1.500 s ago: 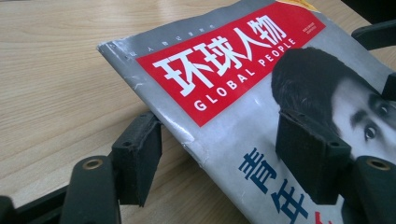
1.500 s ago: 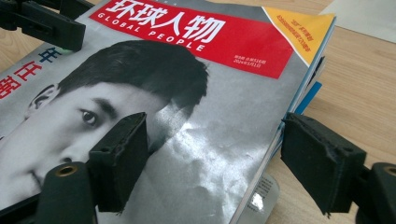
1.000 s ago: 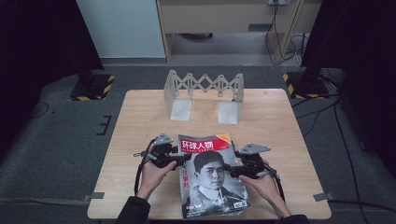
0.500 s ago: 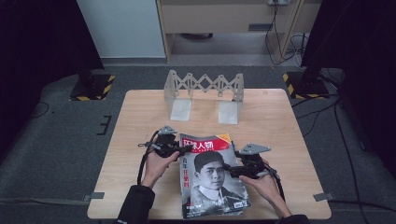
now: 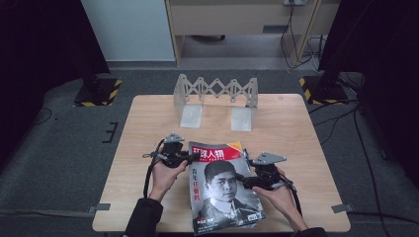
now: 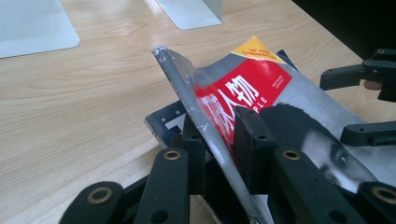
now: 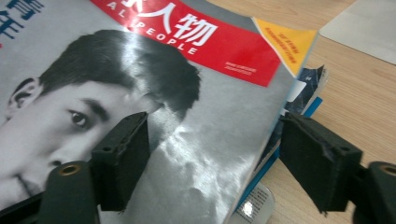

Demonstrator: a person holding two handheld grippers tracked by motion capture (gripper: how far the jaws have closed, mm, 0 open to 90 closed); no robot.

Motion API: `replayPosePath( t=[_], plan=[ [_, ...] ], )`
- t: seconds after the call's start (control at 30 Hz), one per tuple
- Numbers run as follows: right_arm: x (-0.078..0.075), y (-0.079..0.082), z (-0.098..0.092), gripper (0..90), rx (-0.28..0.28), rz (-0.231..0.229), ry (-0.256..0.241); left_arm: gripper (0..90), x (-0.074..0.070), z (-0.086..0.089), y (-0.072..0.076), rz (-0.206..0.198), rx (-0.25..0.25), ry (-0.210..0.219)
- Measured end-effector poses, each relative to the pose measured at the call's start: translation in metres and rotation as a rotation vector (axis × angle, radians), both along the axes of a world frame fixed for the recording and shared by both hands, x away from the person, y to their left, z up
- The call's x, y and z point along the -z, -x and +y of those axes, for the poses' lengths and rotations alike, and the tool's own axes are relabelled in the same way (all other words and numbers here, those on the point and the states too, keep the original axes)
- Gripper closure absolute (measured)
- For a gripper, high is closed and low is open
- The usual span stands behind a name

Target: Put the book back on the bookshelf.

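A magazine [image 5: 222, 190] with a red title band and a portrait cover lies on top of a small stack near the table's front edge. My left gripper [image 5: 191, 158] is shut on the magazine's left edge near its top corner. In the left gripper view that magazine edge [image 6: 187, 88] is raised off the stack, pinched between the jaws of my left gripper [image 6: 217, 135]. My right gripper [image 5: 245, 180] is open at the magazine's right edge. In the right gripper view, the wide jaws of my right gripper [image 7: 219, 163] straddle the edge of the cover [image 7: 187, 93] without touching it.
Under the magazine lie other magazines with blue edges [image 7: 303, 95]. A grey metal folding book rack [image 5: 216, 94] stands at the back of the wooden table [image 5: 148, 123], with two flat base plates pointing forward. Black stands and cables flank the table on the floor.
My left gripper has moved right onto the magazine's left edge, shut on it and raised it slightly. The right gripper has hardly moved.
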State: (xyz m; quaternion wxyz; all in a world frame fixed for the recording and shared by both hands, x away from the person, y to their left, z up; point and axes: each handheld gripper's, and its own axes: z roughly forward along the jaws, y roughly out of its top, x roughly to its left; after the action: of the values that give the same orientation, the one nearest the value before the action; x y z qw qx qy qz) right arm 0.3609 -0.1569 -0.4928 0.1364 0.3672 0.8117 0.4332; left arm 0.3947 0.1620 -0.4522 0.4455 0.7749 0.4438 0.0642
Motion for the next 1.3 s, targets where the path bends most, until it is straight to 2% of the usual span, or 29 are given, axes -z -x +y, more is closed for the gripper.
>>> replayPosePath(
  t=[0.13, 0.27, 0.4, 0.57, 0.77, 0.83, 0.9, 0.93, 1.07, 1.13, 1.3],
  plan=[
    [-0.003, 0.005, -0.001, 21.3, 0.014, -0.004, 0.005, 74.9, -0.001, 0.005, 0.011, -0.036, -0.032, -0.005],
    [-0.005, 0.015, -0.006, 20.4, 0.017, 0.001, 0.006, 74.8, 0.001, 0.010, 0.018, -0.055, -0.052, 0.007],
    [-0.003, 0.022, -0.012, 21.1, 0.022, 0.016, 0.017, 75.0, 0.004, 0.013, 0.019, -0.055, -0.062, 0.018],
    [0.000, 0.025, -0.013, 21.7, 0.038, 0.029, -0.003, 74.8, 0.007, 0.015, 0.020, -0.048, -0.072, 0.022],
    [0.002, 0.020, -0.013, 21.4, 0.023, 0.036, -0.007, 72.9, 0.010, 0.022, 0.037, -0.041, -0.090, 0.018],
    [0.002, 0.018, -0.013, 21.4, 0.021, 0.032, -0.009, 71.3, 0.014, 0.025, 0.042, -0.035, -0.086, 0.005],
    [0.002, 0.015, -0.013, 21.4, 0.014, 0.027, -0.004, 69.6, 0.018, 0.029, 0.045, -0.025, -0.078, 0.013],
    [0.003, 0.014, -0.013, 21.4, 0.017, 0.030, -0.005, 69.0, 0.019, 0.030, 0.044, -0.027, -0.075, 0.021],
    [0.002, 0.013, -0.012, 21.7, 0.012, 0.028, -0.003, 66.4, 0.018, 0.032, 0.036, -0.015, -0.034, 0.007],
    [0.002, 0.013, -0.012, 21.9, 0.010, 0.022, -0.002, 63.6, 0.017, 0.032, 0.030, -0.022, -0.031, -0.008],
    [0.002, 0.013, -0.013, 22.6, 0.004, 0.015, 0.000, 60.3, 0.016, 0.033, 0.012, -0.003, -0.012, 0.004]
  ],
)
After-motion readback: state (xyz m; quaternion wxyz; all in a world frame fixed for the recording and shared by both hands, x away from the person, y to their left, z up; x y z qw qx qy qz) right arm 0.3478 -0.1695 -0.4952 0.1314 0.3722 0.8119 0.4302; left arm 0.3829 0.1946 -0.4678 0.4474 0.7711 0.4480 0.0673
